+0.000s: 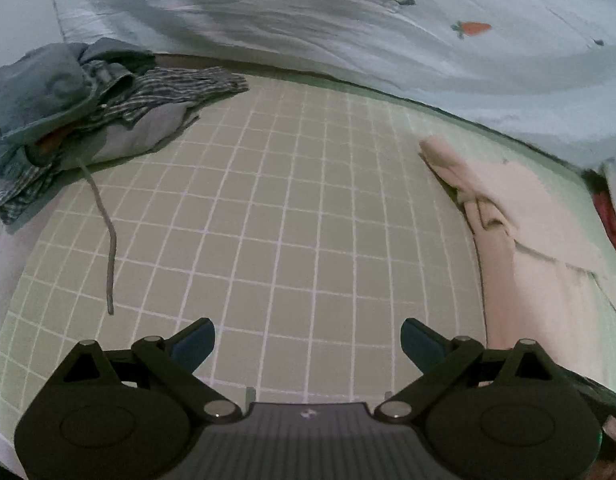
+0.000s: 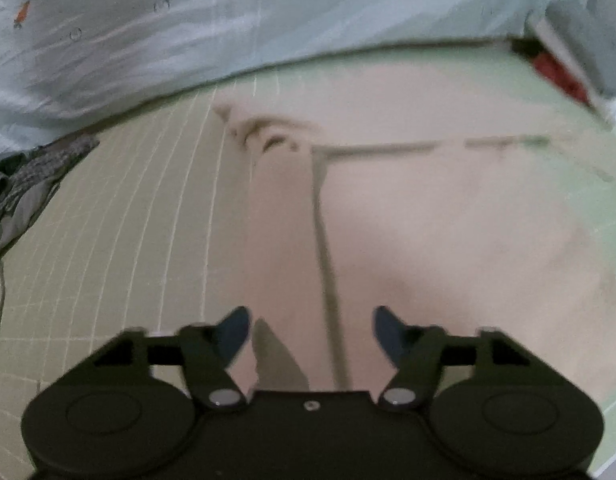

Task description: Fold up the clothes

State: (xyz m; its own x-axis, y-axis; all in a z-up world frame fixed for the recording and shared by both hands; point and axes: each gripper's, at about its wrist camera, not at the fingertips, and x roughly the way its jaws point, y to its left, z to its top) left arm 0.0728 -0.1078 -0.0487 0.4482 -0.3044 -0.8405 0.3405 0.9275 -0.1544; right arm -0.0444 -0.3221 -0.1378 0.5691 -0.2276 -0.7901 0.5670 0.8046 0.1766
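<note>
Far left: heap of unfolded clothes (image 1: pixel 60 112) on the gridded counter (image 1: pixel 288 220), untouched. Centre: left gripper (image 1: pixel 308 344), fingers released, empty, over bare mat. Right: pink garment (image 2: pixel 428 220) lying flat, apparently partly folded; right gripper (image 2: pixel 312 332) above it, fingers apart, nothing gripped.

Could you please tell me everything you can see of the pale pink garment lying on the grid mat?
The pale pink garment is soft, plain fabric, spread mostly flat on the green grid mat. One long side panel is folded inward, leaving a straight seam-like edge down its length, and its far corner is bunched into small wrinkles. It lies apart from the dark clothes pile. The right gripper hovers over its near part with jaws apart, gripping nothing. The view is blurred, so finer details cannot be told.
</note>
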